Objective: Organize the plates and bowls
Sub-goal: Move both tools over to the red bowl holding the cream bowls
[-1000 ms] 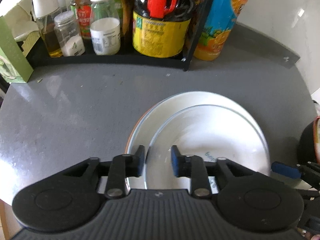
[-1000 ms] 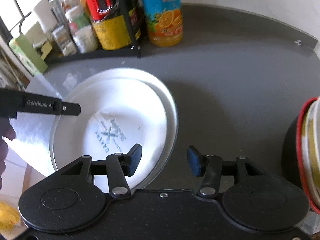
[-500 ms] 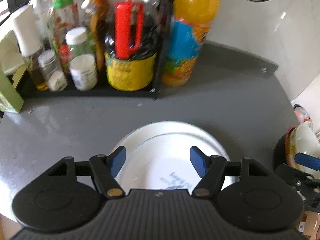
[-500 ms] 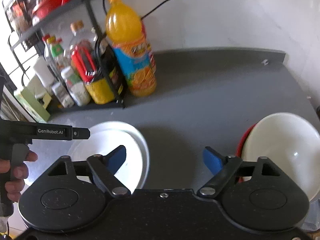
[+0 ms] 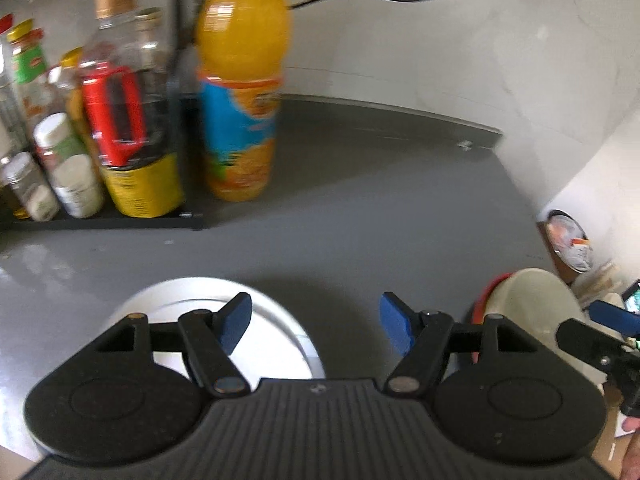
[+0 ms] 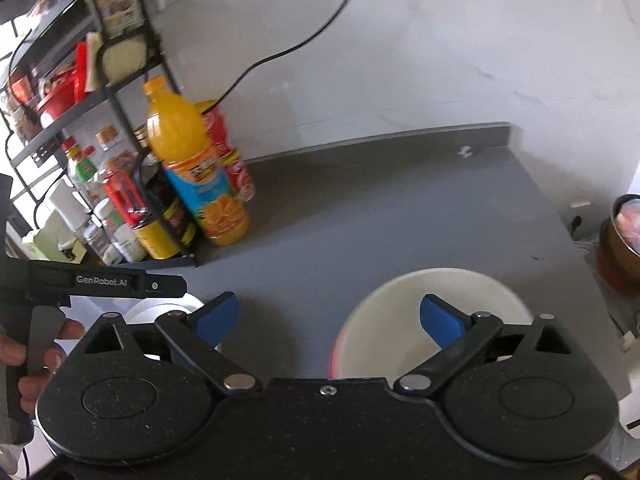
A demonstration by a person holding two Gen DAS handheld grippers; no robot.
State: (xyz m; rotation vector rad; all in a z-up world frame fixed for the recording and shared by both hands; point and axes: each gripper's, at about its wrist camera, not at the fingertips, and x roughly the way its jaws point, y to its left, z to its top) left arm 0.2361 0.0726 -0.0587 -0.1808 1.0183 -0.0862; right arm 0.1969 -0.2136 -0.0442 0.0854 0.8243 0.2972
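grey counter (image 6: 360, 216) | both claws spread, empty, raised above dishes

Two white plates (image 5: 276, 320) lie stacked flat on the grey table (image 5: 360, 216), the smaller resting inside the larger. Well apart to their right sits a cream bowl (image 6: 400, 320), upright and empty, nested in a red-rimmed bowl (image 5: 486, 294).

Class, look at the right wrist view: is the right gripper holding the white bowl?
No, the right gripper is open, its blue fingertips apart above the white bowl.
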